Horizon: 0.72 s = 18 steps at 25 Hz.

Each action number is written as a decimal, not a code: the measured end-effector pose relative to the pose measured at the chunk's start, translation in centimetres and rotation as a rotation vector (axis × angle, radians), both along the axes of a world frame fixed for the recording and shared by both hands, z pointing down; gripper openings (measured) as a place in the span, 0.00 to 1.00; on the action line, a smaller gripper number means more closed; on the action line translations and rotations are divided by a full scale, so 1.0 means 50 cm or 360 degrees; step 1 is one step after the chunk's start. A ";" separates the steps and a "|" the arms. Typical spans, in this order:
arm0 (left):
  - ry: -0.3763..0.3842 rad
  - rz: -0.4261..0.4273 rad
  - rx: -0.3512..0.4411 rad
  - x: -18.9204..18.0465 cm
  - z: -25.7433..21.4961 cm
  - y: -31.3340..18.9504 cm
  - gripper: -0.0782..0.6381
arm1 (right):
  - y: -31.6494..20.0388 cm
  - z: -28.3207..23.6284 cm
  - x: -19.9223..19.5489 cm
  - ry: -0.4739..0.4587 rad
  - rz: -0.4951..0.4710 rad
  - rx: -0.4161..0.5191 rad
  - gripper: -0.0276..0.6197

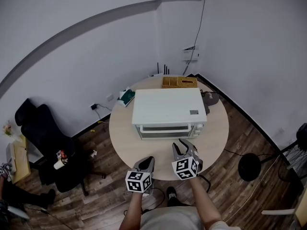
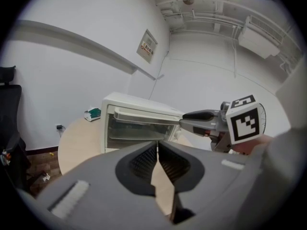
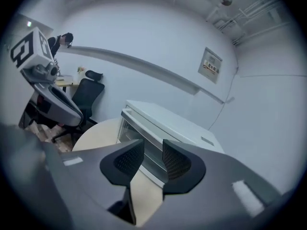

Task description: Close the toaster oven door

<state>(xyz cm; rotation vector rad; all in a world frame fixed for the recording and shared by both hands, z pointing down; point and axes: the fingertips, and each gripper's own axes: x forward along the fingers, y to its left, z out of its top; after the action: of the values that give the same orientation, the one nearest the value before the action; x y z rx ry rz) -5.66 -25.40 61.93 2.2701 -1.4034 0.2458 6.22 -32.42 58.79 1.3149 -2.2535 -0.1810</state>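
The white toaster oven point(image 1: 168, 107) stands in the middle of the round table point(image 1: 123, 143). Its glass door point(image 1: 165, 130), with a bar handle along the top, stands upright against the oven front in the head view. My right gripper point(image 1: 186, 146) hovers just in front of the door's right part, open, with nothing between its fingers point(image 3: 129, 159). My left gripper point(image 1: 146, 162) hangs at the table's near edge, shut and empty. In the left gripper view the oven point(image 2: 139, 123) shows beyond the closed jaws, and the right gripper point(image 2: 201, 116) reaches in from the right.
Behind the oven lies a wooden box point(image 1: 179, 82). A green and white item point(image 1: 127, 97) is at the back left and a dark object point(image 1: 211, 97) at the back right. A black office chair point(image 1: 43, 138) stands left of the table, a round black base point(image 1: 249, 166) on the floor to the right.
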 end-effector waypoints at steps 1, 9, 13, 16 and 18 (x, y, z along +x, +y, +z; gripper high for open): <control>-0.0003 0.0005 0.0007 -0.002 -0.003 0.002 0.20 | 0.007 -0.003 0.005 -0.0059 0.0031 -0.0015 0.21; 0.0011 0.0048 0.0027 -0.008 -0.012 0.018 0.20 | 0.069 -0.049 0.028 -0.0508 0.0136 -0.0002 0.21; 0.0004 0.0070 0.0042 -0.004 -0.016 0.020 0.20 | 0.099 -0.035 0.026 -0.0655 0.0176 -0.0026 0.21; 0.0002 0.0066 0.0059 -0.003 -0.020 0.017 0.20 | 0.118 -0.018 0.022 -0.0722 0.0178 -0.0072 0.21; 0.0000 0.0062 0.0065 -0.005 -0.021 0.015 0.20 | 0.126 -0.010 0.028 -0.0749 0.0190 -0.0086 0.21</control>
<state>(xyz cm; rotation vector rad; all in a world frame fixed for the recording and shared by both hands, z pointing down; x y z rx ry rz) -5.89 -24.65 60.86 2.3327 -1.3769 0.2315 7.60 -26.12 58.29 1.5859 -2.5225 0.2576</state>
